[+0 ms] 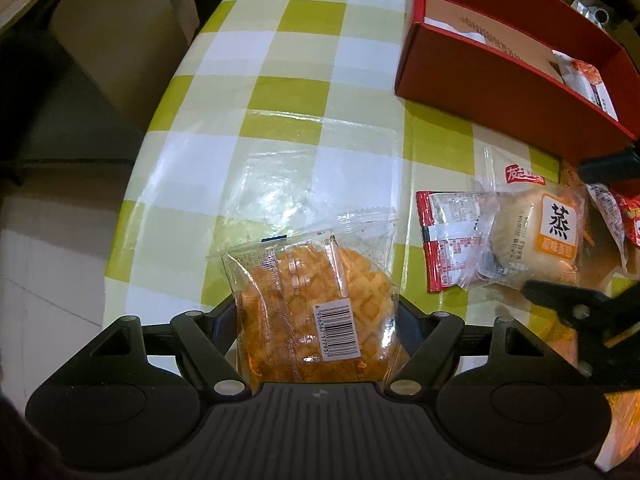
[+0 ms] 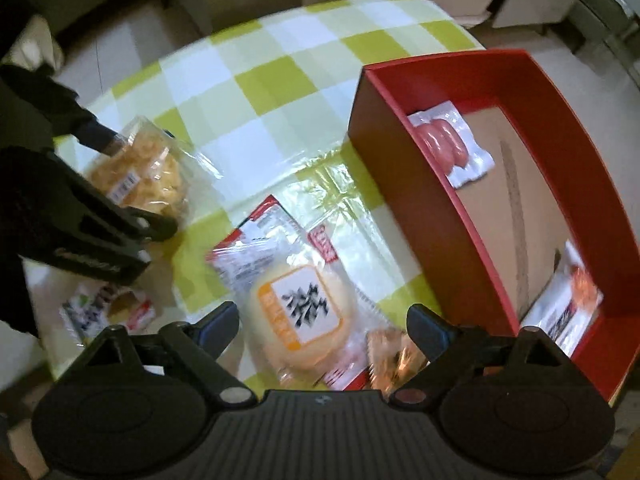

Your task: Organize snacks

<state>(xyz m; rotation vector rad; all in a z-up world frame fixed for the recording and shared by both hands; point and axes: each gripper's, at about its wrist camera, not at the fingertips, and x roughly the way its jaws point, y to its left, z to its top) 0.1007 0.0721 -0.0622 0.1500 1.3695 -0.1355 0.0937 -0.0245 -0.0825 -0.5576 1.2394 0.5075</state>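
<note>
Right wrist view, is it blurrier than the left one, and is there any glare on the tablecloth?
Yes: the right wrist view is motion-smeared, so the print on the steamed cake packet smudges; the left wrist view is sharp, the barcode on the waffle packet readable. Glare streaks the glossy tablecloth in both views, and fisheye distortion bows the red box.

Sausage pack (image 2: 450, 146) inside box (image 2: 424, 216)

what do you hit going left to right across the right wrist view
left gripper shut on the waffle packet → steamed cake packet on the checked tablecloth → sausage packet inside the red box
</note>
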